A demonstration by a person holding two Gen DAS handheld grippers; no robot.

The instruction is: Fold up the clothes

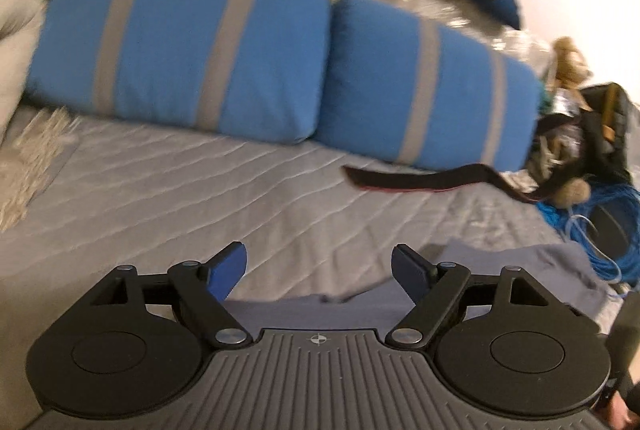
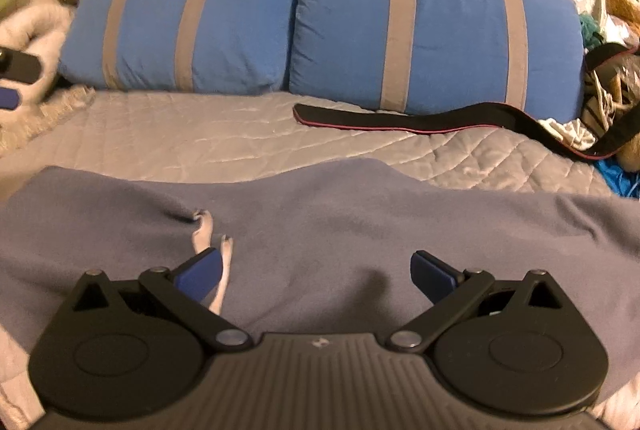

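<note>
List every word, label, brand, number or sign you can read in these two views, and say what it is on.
No readable text in either view.
Left gripper: a small crosshair mark on its grey ribbed body, a sign only, no letters.
Right gripper: a small pale mark at the same spot, too blurred to read.
Grey-blue garment, blue striped pillows, black strap: no print or label visible.

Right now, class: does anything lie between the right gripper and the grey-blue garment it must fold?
Nothing visible does. The right gripper hangs open directly over the grey-blue garment, with only bare cloth between its fingers. The black strap lies farther back, near the blue striped pillows.
</note>
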